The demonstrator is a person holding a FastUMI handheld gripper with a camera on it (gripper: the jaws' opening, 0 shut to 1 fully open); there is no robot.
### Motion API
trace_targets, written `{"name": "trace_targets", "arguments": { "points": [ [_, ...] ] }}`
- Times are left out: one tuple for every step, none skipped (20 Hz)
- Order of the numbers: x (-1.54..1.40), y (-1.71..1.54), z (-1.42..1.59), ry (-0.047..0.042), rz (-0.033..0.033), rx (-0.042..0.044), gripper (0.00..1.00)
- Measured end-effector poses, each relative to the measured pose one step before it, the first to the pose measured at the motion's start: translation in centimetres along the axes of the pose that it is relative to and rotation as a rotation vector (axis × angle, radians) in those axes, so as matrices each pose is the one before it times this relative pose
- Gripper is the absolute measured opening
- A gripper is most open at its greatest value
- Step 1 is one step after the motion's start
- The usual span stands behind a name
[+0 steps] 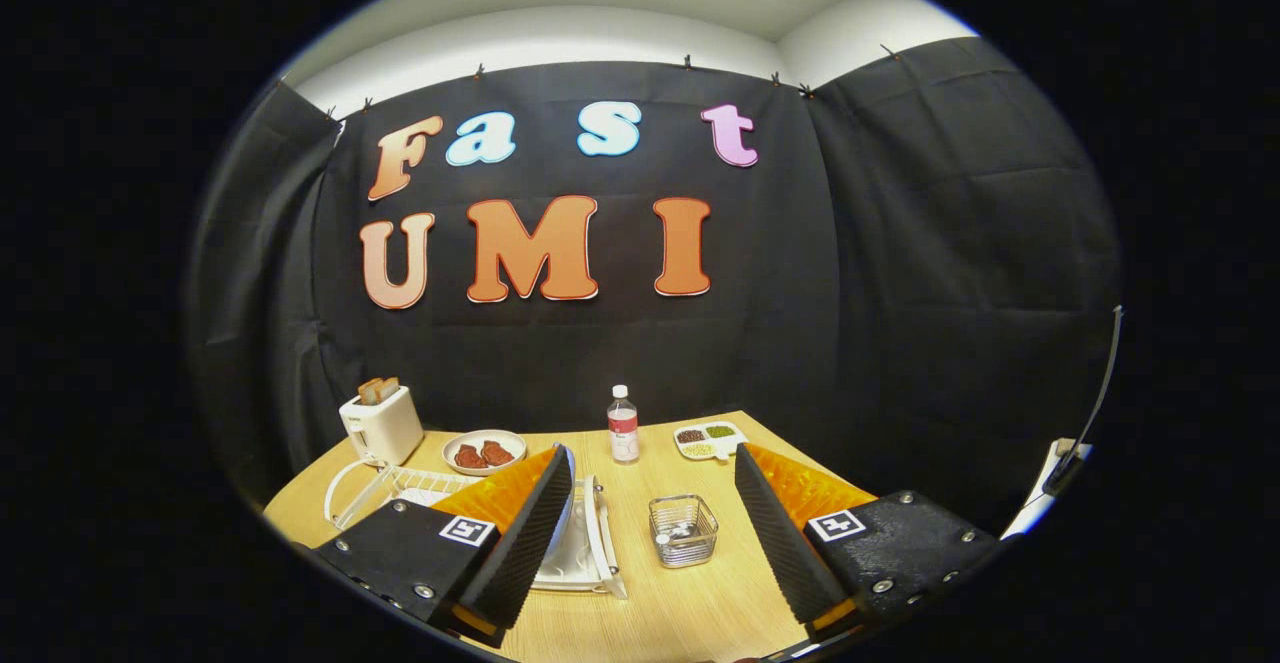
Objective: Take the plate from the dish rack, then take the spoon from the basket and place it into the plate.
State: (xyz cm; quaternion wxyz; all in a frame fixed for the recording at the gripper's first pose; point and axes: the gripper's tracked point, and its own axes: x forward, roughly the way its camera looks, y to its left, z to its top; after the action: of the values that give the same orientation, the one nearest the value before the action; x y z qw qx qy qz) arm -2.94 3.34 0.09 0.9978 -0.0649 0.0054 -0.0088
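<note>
— Black cloth walls close us in on three sides, and the wooden bench (650,603) sits low ahead. What worries us from here?

— The plate (572,543). It stands on edge in the white dish rack (400,488), at about eleven o'clock from the gripper (650,533), and our left finger already overlaps its rim in this view. If we push in crooked, we judge that finger could knock the plate flat or shove the light wire rack along the bench.

— And the basket?

— The small wire basket (682,529) rests between the fingers, just ahead at twelve o'clock, with what looks like the spoon (678,535) lying in it; it is too small for us to be sure. Swinging toward the plate, we could clip the basket and tip it.

— Anything further off?

— A bottle (623,426) beyond the basket, a divided tray (710,440) at one o'clock, a dish of food (484,451) and a toaster (381,423) past the rack at ten o'clock. Those are well apart from us.

— How do the fingers stand?

— Spread wide and holding nothing. Whether the left one touches the plate, we cannot tell.
</note>
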Motion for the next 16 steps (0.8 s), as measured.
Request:
{"name": "trace_targets", "arguments": {
  "points": [
    [-0.049, 0.101, 0.150, -0.00171, 0.00183, -0.00704, 0.98],
    [-0.017, -0.005, 0.112, 0.00012, 0.00161, -0.00358, 0.98],
    [0.104, -0.002, -0.057, 0.00481, -0.00050, 0.00015, 0.98],
    [0.165, 0.067, -0.208, 0.00821, 0.00235, 0.00215, 0.98],
    [0.116, 0.067, -0.104, 0.00738, 0.00116, 0.00582, 0.98],
    [0.214, 0.141, -0.222, 0.00937, 0.00209, 0.00890, 0.98],
    [0.238, 0.191, -0.286, 0.01508, 0.00292, 0.01029, 0.98],
    [0.267, 0.214, -0.320, 0.01611, 0.00200, 0.00746, 0.98],
    [0.381, 0.370, -0.362, 0.01570, 0.00402, 0.00377, 0.98],
    [0.430, 0.498, -0.333, 0.01664, 0.00845, 0.00252, 0.98],
    [0.504, 0.644, -0.360, 0.01850, 0.01172, 0.00200, 0.98],
    [0.481, 0.631, -0.277, 0.01650, 0.01255, -0.00091, 0.98],
    [0.556, 0.572, -0.294, 0.01419, 0.01074, -0.00572, 0.98],
    [0.653, 0.498, -0.252, 0.01137, 0.01002, -0.00862, 0.98],
    [0.569, 0.519, -0.300, 0.01360, 0.00863, -0.00950, 0.98],
    [0.588, 0.448, -0.497, 0.01570, 0.00737, -0.00849, 0.98]
  ]
}}
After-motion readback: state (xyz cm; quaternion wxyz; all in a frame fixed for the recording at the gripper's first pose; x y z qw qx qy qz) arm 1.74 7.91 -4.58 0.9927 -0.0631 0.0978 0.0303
